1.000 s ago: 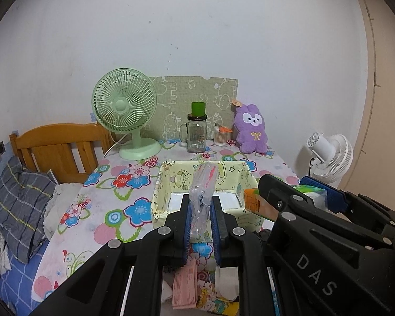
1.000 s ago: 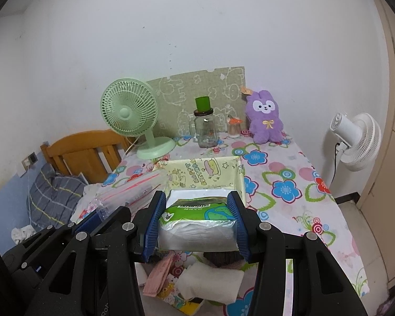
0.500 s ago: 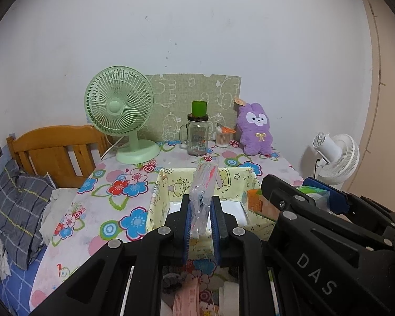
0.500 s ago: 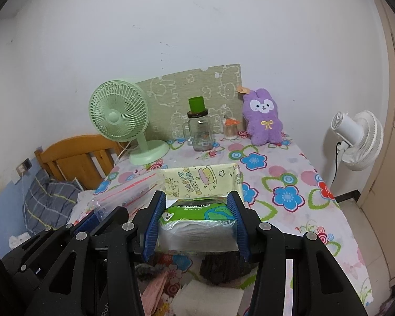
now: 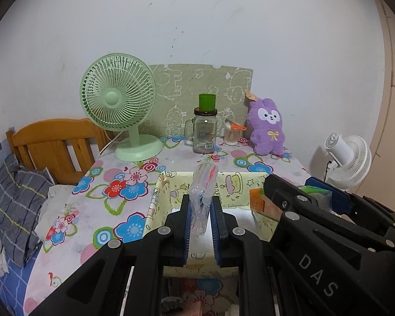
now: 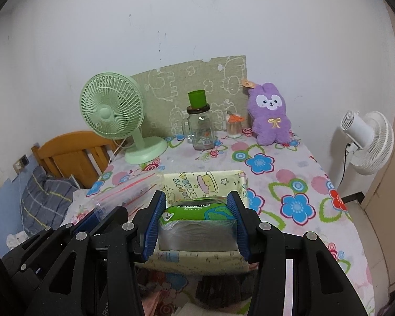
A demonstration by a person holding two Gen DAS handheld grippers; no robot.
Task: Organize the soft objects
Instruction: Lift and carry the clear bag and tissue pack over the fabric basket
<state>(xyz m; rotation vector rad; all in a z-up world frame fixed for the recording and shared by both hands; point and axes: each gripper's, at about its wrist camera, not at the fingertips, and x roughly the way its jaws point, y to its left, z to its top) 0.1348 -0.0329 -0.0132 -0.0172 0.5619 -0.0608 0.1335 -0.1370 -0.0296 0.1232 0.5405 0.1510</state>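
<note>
My left gripper (image 5: 200, 218) is shut on a clear plastic zip bag (image 5: 203, 192) with a red strip, held above the yellow cartoon-print fabric box (image 5: 158, 197). My right gripper (image 6: 197, 221) is shut on a green-topped pack of tissues (image 6: 197, 222), which hangs over the same box (image 6: 205, 181). The right gripper and its pack (image 5: 316, 192) show at the right of the left wrist view. The zip bag (image 6: 123, 197) shows at the left of the right wrist view. A purple plush rabbit (image 6: 270, 113) sits at the back of the table.
The flowered tablecloth (image 6: 289, 184) also bears a green desk fan (image 6: 113, 115), a glass jar with a green cup on it (image 6: 199, 126) and a small jar of cotton swabs (image 6: 233, 126). A wooden headboard (image 5: 52, 144) and bedding lie left. A white fan (image 6: 366, 137) stands right.
Both grippers have moved forward over the table with their loads. The box now lies right under them, and the pink cloth and white tissues have slid out at the bottom edge.
</note>
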